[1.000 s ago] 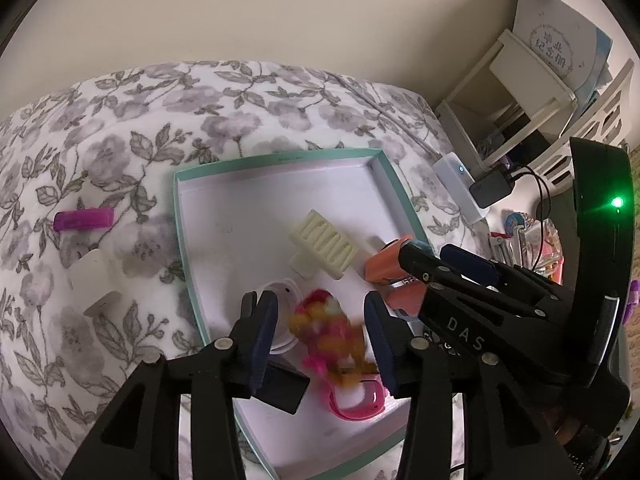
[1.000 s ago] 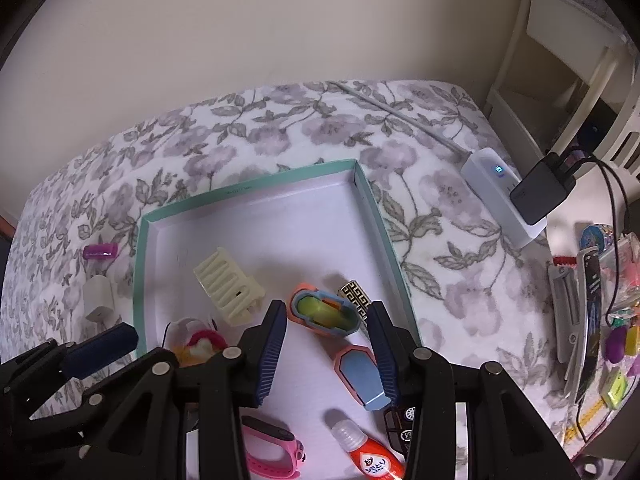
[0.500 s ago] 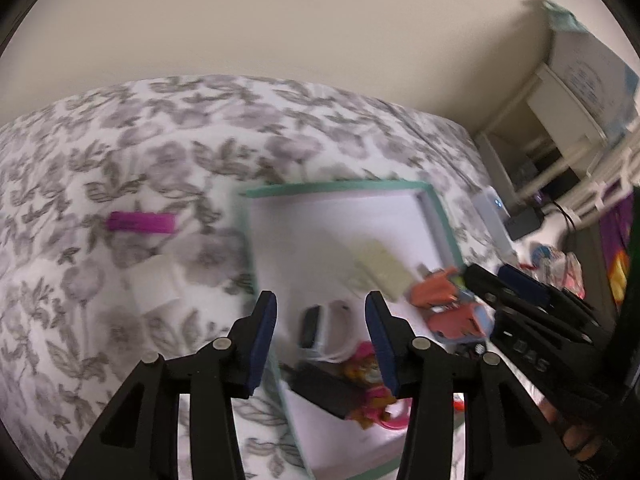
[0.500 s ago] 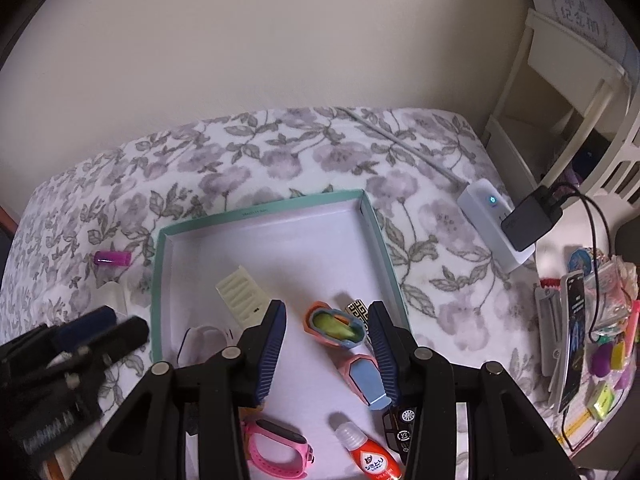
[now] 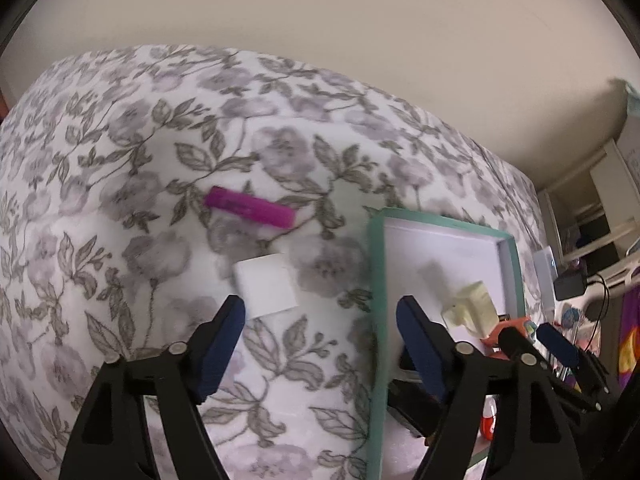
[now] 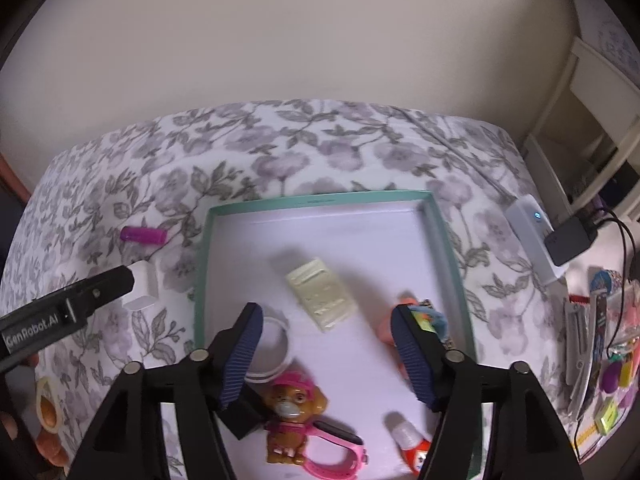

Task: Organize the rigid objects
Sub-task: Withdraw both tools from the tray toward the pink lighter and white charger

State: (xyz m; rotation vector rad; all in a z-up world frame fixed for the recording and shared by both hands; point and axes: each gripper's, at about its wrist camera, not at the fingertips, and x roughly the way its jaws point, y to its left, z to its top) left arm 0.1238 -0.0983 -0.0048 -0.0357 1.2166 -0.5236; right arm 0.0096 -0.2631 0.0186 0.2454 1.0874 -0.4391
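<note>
Two hand-held grippers: left hand-held gripper (image 5: 318, 350) and right hand-held gripper (image 6: 326, 354) both just spread apart, grasping nothing.
Left of teal-rimmed cardboard tray (image 6: 202, 264): white plastic cube (image 5: 266, 290), magenta plastic tube (image 5: 250, 212), on floral bed (image 5: 120, 160).

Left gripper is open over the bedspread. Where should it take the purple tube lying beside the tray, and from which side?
Grip the purple tube at mid-length, across its narrow width, coming from above. It lies flat on the bedspread with clear space around it, apart from the white block and the tray. The left gripper, whose jaws have just been opening and hold nothing, probably needs rolling so its fingers straddle the tube.
</note>
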